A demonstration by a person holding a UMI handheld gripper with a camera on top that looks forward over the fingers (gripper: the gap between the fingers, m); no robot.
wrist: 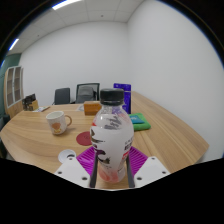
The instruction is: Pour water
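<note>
In the gripper view we see our gripper [110, 172] pinching a clear bottle [111, 138] with a black cap; both purple pads [88, 160] press its patterned label. At ten o'clock from the bottle a mug [58, 122] stands on the wooden table [160, 130]. At one o'clock stands a blue box [123, 95], with office chairs [76, 94] beyond.
</note>
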